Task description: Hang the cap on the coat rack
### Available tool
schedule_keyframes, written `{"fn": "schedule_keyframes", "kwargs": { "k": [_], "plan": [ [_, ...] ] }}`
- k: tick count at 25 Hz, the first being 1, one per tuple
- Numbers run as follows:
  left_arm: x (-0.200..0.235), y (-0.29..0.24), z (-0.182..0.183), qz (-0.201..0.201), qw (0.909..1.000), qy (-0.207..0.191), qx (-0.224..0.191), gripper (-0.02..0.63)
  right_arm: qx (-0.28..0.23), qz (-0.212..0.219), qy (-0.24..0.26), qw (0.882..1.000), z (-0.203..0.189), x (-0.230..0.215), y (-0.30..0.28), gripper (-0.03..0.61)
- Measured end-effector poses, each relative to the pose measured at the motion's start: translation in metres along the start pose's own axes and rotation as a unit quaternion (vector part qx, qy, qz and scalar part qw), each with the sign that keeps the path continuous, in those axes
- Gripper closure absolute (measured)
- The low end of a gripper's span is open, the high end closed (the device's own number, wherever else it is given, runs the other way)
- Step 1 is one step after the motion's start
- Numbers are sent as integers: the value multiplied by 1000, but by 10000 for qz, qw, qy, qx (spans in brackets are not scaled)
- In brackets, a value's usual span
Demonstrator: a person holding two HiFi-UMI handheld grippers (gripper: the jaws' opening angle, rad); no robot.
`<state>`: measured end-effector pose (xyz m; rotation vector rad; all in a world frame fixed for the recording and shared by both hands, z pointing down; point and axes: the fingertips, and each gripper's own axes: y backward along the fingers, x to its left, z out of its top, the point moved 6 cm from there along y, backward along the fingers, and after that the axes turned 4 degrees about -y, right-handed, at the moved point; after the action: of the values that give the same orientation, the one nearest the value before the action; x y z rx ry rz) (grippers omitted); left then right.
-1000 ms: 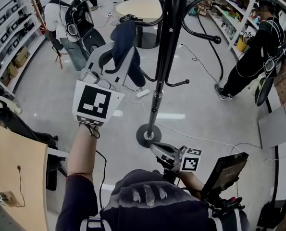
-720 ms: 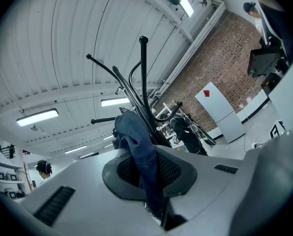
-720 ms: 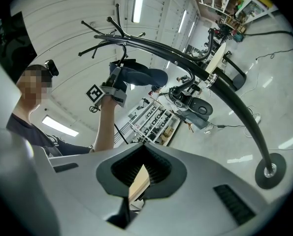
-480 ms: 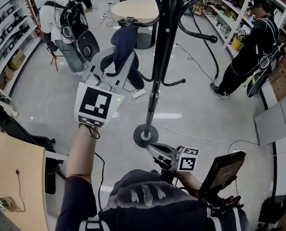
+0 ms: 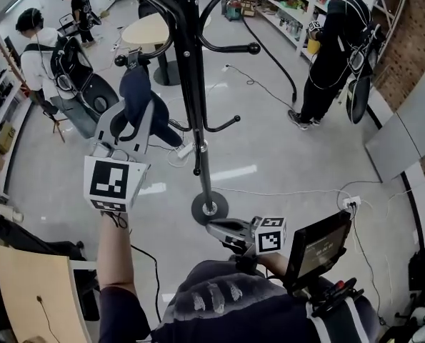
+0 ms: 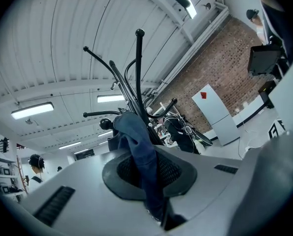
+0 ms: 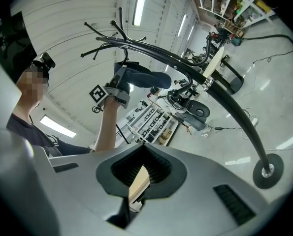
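A dark blue cap (image 5: 136, 93) hangs from my left gripper (image 5: 128, 117), which is shut on its fabric and raised to the left of the black coat rack (image 5: 192, 84). The cap sits just below a curved rack arm with a ball end (image 5: 119, 61). In the left gripper view the blue cap (image 6: 139, 141) runs between the jaws of the left gripper (image 6: 147, 173), with the rack's hooks (image 6: 136, 82) beyond. My right gripper (image 5: 223, 229) stays low near the rack's base (image 5: 209, 208), shut, with nothing in it. From the right gripper (image 7: 139, 177) I see the cap (image 7: 142, 77) beside the rack pole (image 7: 225, 100).
A person (image 5: 42, 59) stands at far left and another (image 5: 337, 41) at far right by shelves. A round table (image 5: 151, 31) stands behind the rack. Cables (image 5: 291, 191) cross the floor. A wooden tabletop (image 5: 26, 291) lies at bottom left, a dark screen (image 5: 316, 245) at bottom right.
The head view has swung, so the rack now stands nearer the middle-left. The left gripper still holds the cap up beside the rack's lower arm. The right gripper stays low.
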<state>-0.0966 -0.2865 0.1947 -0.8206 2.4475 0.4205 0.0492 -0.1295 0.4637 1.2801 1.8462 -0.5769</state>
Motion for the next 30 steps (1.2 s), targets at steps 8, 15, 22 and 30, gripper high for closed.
{"fn": "schedule_keyframes", "kwargs": {
  "k": [8, 15, 22, 30],
  "plan": [
    [-7, -3, 1, -103, 9999, 103, 29, 577, -26, -11, 16, 10000, -1, 4, 6, 575],
    [-12, -3, -2, -166, 9997, 163, 65, 575, 8, -20, 29, 10000, -4, 6, 7, 575],
    [-14, -9, -3, -335, 9992, 217, 80, 575, 13, -49, 68, 10000, -1, 9, 3, 575],
    [-17, -19, -5, -418, 9987, 303, 40, 575, -36, -101, 33, 9999, 3, 7, 5, 575]
  ]
}}
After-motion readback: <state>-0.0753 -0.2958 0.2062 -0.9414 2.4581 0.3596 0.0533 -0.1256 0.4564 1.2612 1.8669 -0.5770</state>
